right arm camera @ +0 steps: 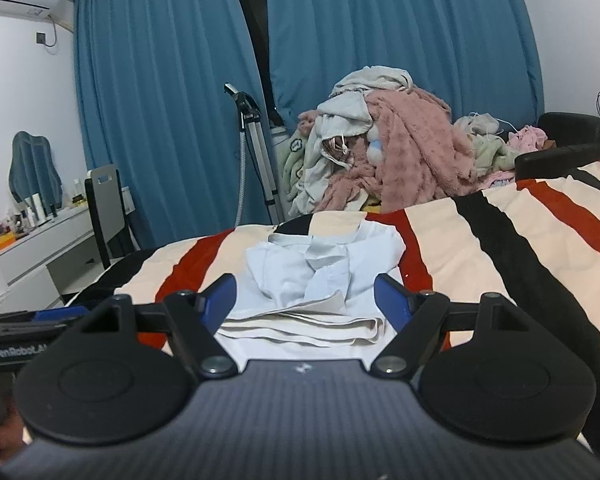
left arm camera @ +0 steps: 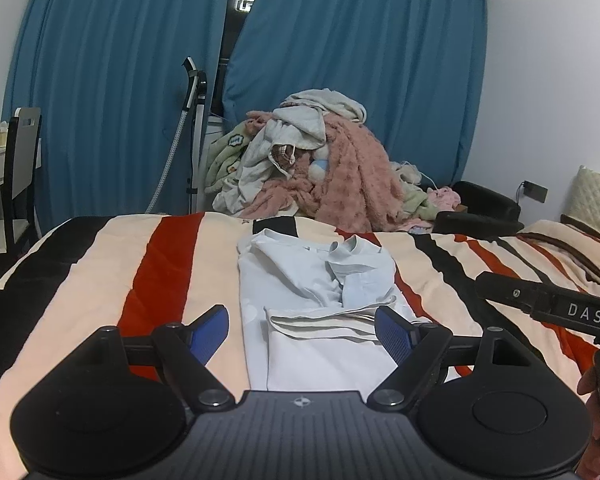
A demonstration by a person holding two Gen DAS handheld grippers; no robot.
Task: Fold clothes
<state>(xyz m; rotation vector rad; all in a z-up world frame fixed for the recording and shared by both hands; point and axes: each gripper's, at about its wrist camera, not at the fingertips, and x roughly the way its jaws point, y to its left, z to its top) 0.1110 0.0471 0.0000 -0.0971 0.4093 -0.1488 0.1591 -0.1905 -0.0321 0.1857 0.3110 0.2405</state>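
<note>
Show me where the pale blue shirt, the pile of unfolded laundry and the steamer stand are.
pale blue shirt (left arm camera: pixel 320 276): left wrist view, on its chest below the collar.
pile of unfolded laundry (right arm camera: pixel 416 148): right wrist view, on the pink fleece.
steamer stand (left arm camera: pixel 198 120): left wrist view, on its upright pole.

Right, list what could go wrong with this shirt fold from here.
1. The bottom hem of the light blue shirt lies in loose layers; a pinch there may catch only some of them and skew the fold.
2. The left gripper and right gripper are both open and near each other over the shirt, so they could collide.
3. The striped bedspread looks soft; a deep pinch might grab it too.
</note>
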